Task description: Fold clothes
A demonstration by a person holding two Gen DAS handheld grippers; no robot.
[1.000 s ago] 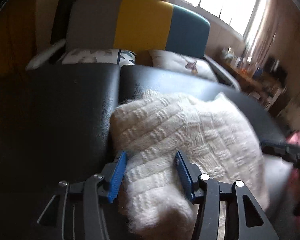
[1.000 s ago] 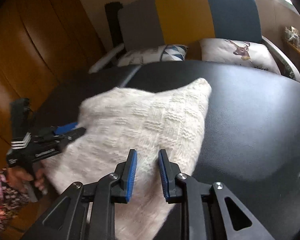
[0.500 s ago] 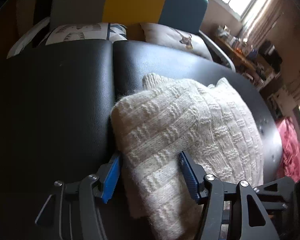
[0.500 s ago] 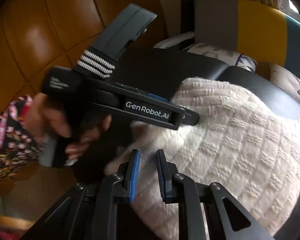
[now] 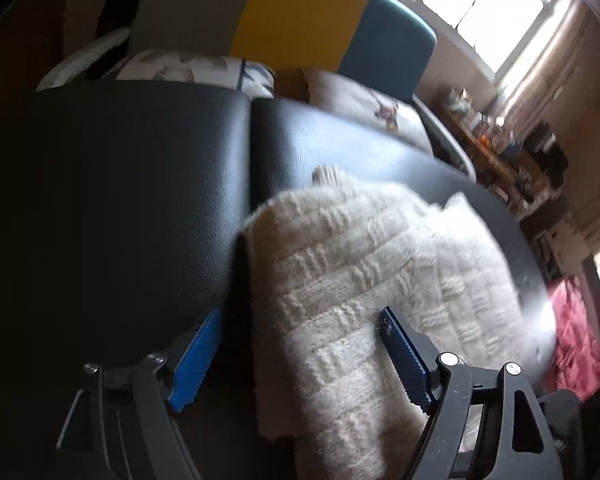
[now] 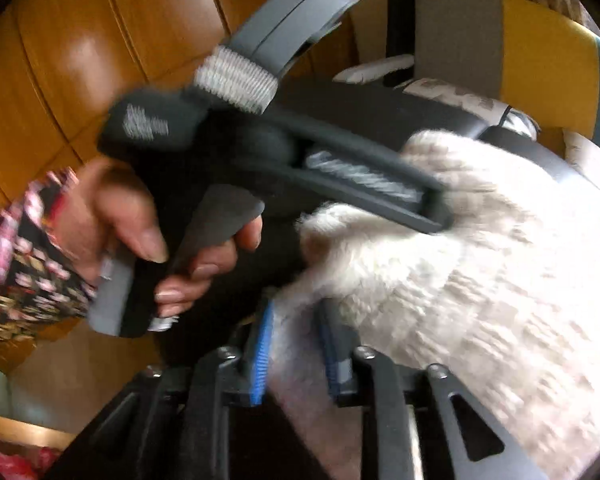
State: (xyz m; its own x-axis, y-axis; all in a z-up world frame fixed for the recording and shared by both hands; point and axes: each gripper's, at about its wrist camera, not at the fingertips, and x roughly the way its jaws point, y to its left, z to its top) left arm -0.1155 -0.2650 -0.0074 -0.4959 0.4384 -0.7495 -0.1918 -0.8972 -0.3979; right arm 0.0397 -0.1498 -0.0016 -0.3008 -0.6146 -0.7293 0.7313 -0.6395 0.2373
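White sweater (image 5: 380, 272) lies bunched on black couch (image 5: 140, 184), mid-fold.
Left gripper (image 5: 296, 354) gapes around its edge; right gripper (image 6: 296, 354) pinches knit.

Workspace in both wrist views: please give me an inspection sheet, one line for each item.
Surface: black padded surface, with a seam running away from the camera.
Job's things: white knitted garment, bunched in layers near the front edge.
Clutter: nothing seen on the surface.
Grippers: left gripper wide open, garment edge lying between its jaws; right gripper closed on a garment fold; a hand holds the left gripper's handle.
Cables: nothing seen.
Surroundings: grey, yellow and teal chair with cushions, bright window, wooden panels, crowded shelf.
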